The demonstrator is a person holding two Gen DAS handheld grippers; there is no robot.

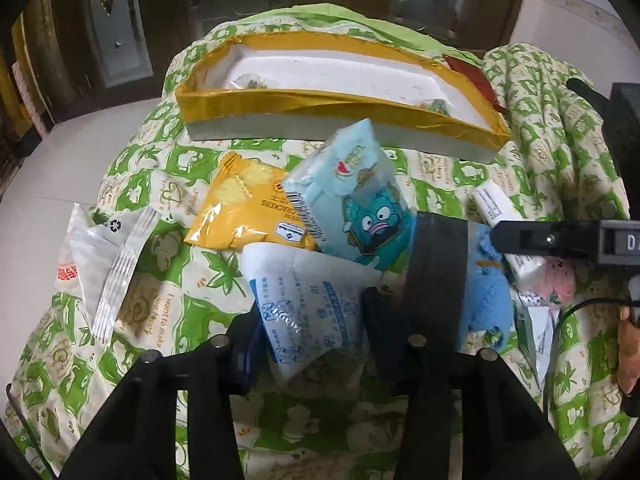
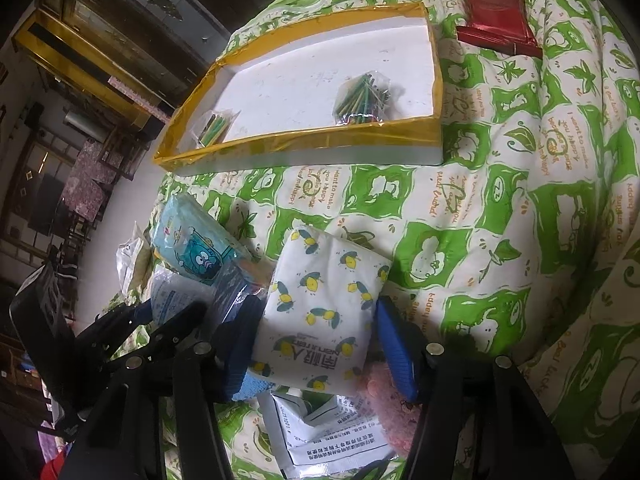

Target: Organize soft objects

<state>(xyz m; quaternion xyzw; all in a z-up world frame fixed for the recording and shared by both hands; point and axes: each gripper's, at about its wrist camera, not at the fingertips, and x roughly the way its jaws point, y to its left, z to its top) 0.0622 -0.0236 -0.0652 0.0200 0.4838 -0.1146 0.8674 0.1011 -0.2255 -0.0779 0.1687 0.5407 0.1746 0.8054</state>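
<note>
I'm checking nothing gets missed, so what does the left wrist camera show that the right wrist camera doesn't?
Only the left wrist view shows the yellow cracker packet and the blue plush toy.

Only the right wrist view shows the red pouch beyond the tray, the lemon-print tissue pack between the right gripper's fingers, and the tray's two bags of sticks clearly.

Both show the yellow-rimmed tray, the blue cartoon tissue pack, the white and blue pouch in the left gripper, and the green patterned blanket.

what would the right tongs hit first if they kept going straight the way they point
Probably the white tissue pack with lemon print, already between the right tongs; beyond it lies only the green quilt.
</note>
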